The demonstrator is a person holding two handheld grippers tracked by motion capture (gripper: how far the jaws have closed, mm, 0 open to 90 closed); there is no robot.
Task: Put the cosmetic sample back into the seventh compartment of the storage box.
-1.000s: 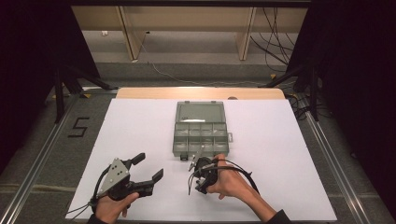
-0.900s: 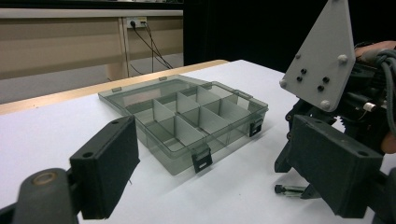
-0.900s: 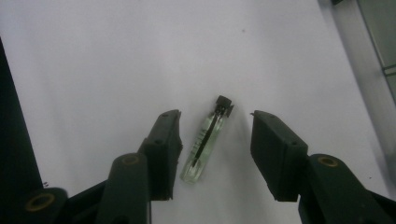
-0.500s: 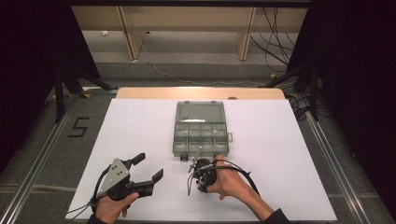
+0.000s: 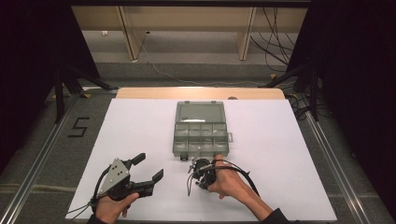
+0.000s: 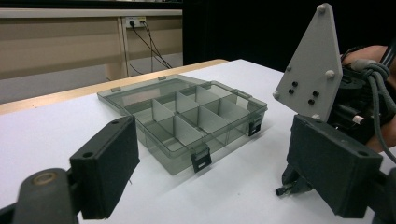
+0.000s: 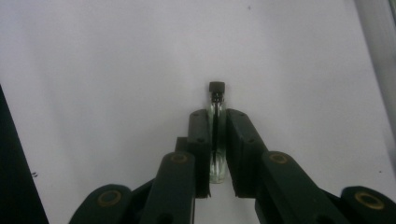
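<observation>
A small glass bottle [image 7: 217,135] sits pinched between the two black jaws of the right gripper [image 7: 217,140]. The bottle is thin, round and see-through, with a little black cap at its far end. The cap sticks out past the jaw tips. The jaws have just been closing, and now their flat pads press on the bottle's two sides. Under it lies the table [image 7: 116,70], which is white, smooth and flat.

In the high view, the right gripper [image 5: 192,169] points down at the table, just in front of a plastic box [image 5: 201,129]. A hand [image 5: 229,183] wraps around it, and a black cable loops off its back.

The box is grey, see-through and shaped like a rectangle. Its lid lies open and flat on the far side. Thin walls cut the inside into small square parts. Two little black clips hang on its front edge. From the left gripper view, the box [image 6: 187,123] looks shiny and smooth.

The left gripper [image 5: 145,167] rests low near the front left of the table, well apart from the box. Its two jaws are spread wide with nothing between them. The pads [image 6: 109,163] look dull, dark and blocky. A grey three-cornered plate [image 5: 119,171] sits on top of it.
</observation>
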